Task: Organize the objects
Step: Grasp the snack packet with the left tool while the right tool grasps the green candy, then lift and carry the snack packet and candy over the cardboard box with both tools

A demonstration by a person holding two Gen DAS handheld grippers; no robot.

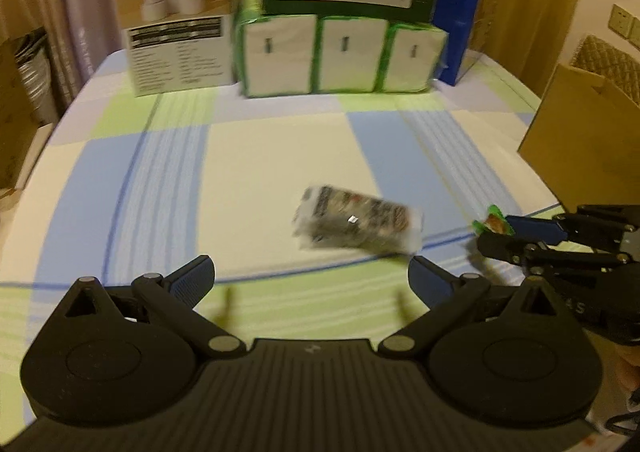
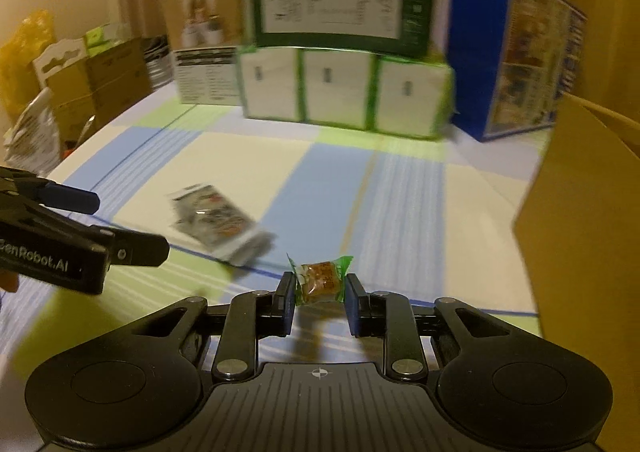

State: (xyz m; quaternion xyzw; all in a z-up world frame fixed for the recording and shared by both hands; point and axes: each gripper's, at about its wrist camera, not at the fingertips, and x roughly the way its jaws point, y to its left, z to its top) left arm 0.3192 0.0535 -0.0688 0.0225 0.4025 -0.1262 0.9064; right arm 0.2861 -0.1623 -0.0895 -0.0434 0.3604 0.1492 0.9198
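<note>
Meanwhile, right gripper fingers pinched a green-wrapped snack above the checked bed sheet, left gripper fingers spread wide, blurred clear snack packet lying on the sheet just ahead, brown cardboard box at right.

The checked blue, green and cream cloth-covered surface is open across its middle. A blurred flat printed packet lies just ahead of the wide-spread left gripper. At the far edge, a row of green-and-white cartons, a tan printed box and a blue box form a wall. A brown cardboard panel blocks the right side.
</note>
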